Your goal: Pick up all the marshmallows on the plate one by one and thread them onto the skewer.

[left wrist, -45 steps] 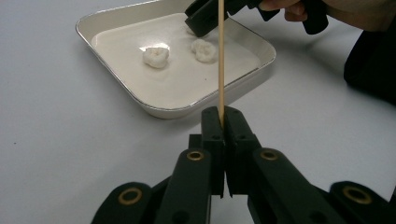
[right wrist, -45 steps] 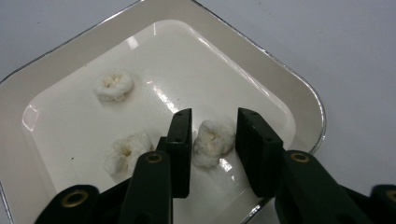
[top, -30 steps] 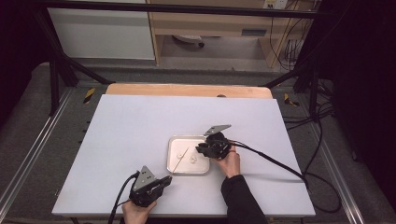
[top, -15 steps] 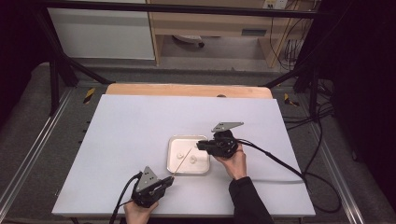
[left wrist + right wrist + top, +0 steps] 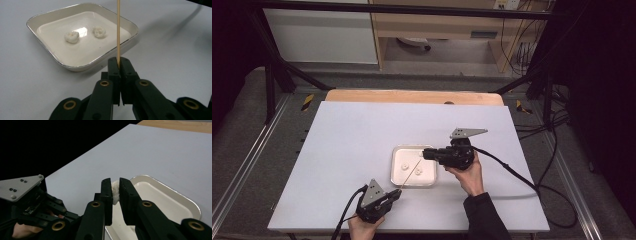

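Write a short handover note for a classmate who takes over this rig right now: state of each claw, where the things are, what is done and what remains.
Left claw: shut on the wooden skewer, low near the table's front edge, the skewer slanting over the tray.
Right claw: has just been closing, shut on a white marshmallow piece, held above the tray's right side.
Tray: two more white pieces lie inside.
Done: one piece picked up, skewer gripped.
Left: probably threading the held piece onto the skewer, then the other two; nothing is on the skewer yet.

Jaws clamp a wooden skewer [image 5: 118, 30] before a tray [image 5: 47, 48] holding two white pieces [image 5: 71, 36].
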The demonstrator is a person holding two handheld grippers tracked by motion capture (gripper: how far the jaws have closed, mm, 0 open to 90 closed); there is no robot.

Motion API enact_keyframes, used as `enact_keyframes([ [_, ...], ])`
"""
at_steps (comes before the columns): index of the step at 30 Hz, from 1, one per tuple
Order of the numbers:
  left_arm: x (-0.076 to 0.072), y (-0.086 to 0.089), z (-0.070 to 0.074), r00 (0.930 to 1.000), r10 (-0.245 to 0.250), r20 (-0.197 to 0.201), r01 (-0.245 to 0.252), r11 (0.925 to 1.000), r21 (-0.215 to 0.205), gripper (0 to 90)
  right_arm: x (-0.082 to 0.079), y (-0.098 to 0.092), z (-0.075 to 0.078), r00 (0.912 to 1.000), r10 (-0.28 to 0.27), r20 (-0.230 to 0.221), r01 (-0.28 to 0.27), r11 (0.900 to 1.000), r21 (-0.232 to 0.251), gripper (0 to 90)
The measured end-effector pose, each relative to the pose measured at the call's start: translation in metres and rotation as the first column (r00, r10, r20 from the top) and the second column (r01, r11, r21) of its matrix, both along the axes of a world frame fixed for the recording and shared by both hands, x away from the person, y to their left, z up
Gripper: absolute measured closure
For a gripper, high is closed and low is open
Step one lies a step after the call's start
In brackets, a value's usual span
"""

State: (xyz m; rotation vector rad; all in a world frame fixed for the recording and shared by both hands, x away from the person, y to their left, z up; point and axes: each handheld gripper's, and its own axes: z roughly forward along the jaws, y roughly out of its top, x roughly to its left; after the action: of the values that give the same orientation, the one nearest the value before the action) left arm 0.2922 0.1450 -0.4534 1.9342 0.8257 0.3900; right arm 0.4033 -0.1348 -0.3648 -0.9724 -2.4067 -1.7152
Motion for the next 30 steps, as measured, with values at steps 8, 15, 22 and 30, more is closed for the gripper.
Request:
enact_keyframes([
  [8, -0.002, 0.0, -0.001, 0.9995, 0.002, 0.031, -0.001, 0.9998, -0.02, 88.0, -0.002, 0.001, -0.001, 0.9994, 0.02, -0.028, -0.019, 1.0, 0.02, 82.0],
  [15, -0.004, 0.001, 0.0, 0.9985, 0.005, 0.055, -0.003, 0.9992, -0.04, 88.3, -0.001, 0.002, -0.001, 0.9978, 0.028, -0.06, -0.026, 0.999, 0.044, 81.9],
  [22, -0.006, 0.002, -0.001, 0.997, 0.014, 0.076, -0.009, 0.9981, -0.061, 88.4, 0.0, 0.004, -0.004, 0.9953, 0.035, -0.091, -0.029, 0.997, 0.071, 82.1],
  [30, -0.008, 0.001, -0.001, 0.9948, 0.011, 0.101, -0.002, 0.9961, -0.088, 88.4, 0.001, 0.001, -0.01, 0.9897, 0.043, -0.137, -0.023, 0.988, 0.15, 83.0],
])
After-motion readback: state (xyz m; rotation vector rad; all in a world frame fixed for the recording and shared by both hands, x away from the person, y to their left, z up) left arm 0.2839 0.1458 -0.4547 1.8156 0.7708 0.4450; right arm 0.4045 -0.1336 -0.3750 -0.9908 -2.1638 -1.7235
